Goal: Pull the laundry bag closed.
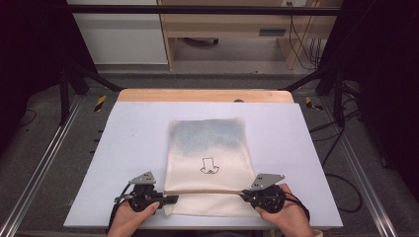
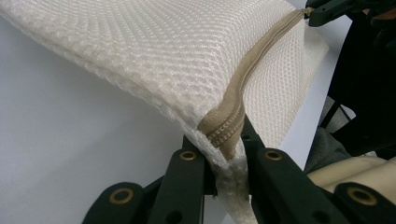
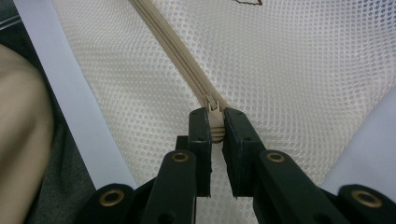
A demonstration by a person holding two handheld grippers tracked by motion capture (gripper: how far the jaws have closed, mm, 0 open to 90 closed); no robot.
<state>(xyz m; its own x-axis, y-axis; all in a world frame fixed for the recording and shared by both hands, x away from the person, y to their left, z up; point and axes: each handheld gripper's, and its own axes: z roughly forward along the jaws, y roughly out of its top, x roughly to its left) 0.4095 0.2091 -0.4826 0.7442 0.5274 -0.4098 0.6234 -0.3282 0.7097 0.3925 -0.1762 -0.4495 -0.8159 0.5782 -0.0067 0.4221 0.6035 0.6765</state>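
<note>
Here, the left gripper (image 1: 170, 199) is clamping the zip's end on the mesh bag (image 1: 209, 148) lying on the table (image 1: 123, 148) while the right gripper (image 3: 216, 122) is pinching the zip pull (image 3: 214, 109), the zip apparently closed, its opening not yet begun.

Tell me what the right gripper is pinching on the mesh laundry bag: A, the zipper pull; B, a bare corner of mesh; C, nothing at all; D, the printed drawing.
A: in the right gripper view, the right gripper has its jaws shut on the beige zipper pull at the end of the zipper on the mesh laundry bag.
</note>
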